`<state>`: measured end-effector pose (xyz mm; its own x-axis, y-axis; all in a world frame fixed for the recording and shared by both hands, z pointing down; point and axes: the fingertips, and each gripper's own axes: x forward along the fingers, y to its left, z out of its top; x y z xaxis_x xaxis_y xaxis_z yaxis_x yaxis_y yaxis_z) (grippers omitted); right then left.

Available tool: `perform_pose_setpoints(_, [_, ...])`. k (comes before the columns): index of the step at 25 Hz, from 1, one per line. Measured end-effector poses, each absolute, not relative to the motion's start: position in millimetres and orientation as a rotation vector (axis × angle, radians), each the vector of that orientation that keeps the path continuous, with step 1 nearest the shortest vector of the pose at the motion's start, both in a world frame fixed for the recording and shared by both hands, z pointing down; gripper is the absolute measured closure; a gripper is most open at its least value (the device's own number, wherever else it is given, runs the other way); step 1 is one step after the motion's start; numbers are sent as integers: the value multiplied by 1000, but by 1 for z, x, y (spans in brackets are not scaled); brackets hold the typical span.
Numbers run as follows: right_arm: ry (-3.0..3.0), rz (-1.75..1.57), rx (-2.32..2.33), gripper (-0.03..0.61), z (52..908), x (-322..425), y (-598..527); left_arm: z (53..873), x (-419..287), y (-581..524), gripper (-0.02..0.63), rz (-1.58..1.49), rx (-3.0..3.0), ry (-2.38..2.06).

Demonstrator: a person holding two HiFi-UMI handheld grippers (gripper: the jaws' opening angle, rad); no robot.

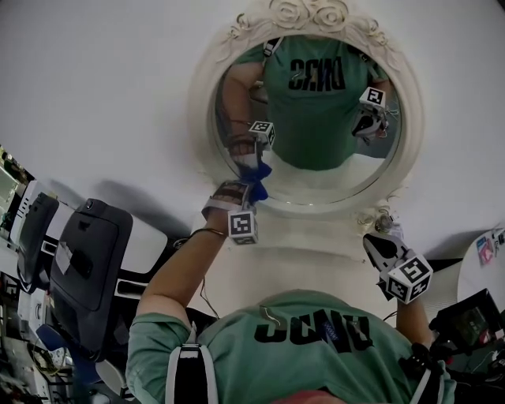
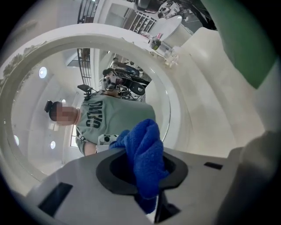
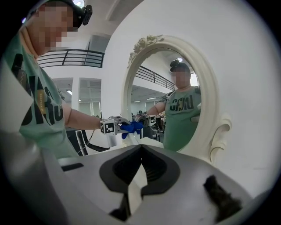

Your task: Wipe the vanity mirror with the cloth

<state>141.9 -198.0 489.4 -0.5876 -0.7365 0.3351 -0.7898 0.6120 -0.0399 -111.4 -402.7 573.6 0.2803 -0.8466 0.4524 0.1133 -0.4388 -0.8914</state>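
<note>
Clamped tight between the jaws of the left gripper (image 1: pixel 246 193): a bunched blue cloth (image 1: pixel 257 180), with folds spilling out past the tips. Pressed flat to the glass of the oval vanity mirror (image 1: pixel 316 162) at its lower left edge, just inside the carved white frame (image 1: pixel 309 14) (cloth and reflection meeting right at the surface). Behind the jaws, a marker cube (image 1: pixel 243 226) facing the head camera, then a bare forearm (image 1: pixel 177 268) reaching up from the lower left.

Off the frame's lower right corner, beside its scrolled ornament: the right gripper (image 1: pixel 381 241), jaws shut tip to tip on nothing, clear of the glass and well apart from the cloth. Tilted upward toward the mirror, with its own cube lower down.

Doubled in the glass: a green shirt (image 1: pixel 316 335) with dark lettering, plus both grippers and their cubes.

From the right gripper view, mirror upright against a plain white wall (image 3: pixel 250 61), with the cloth at the bottom left rim of the glass and the left arm stretched across to it.
</note>
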Motion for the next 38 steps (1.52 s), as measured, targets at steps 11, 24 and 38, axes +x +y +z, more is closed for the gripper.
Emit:
perform_pose_setpoints(11, [-2517,291,1297,566,506,167,-190,652,-50,-388,525,-1381,-1861,554])
perform_pose_setpoints(24, [-2492,341,1402,566,522,204,-177,668,110,-357,529,-1207,-2173,481])
perform_pose_setpoints(38, [-2505,328,1431,566,512,208,-179,560,211,-335,525,-978,-2206,366])
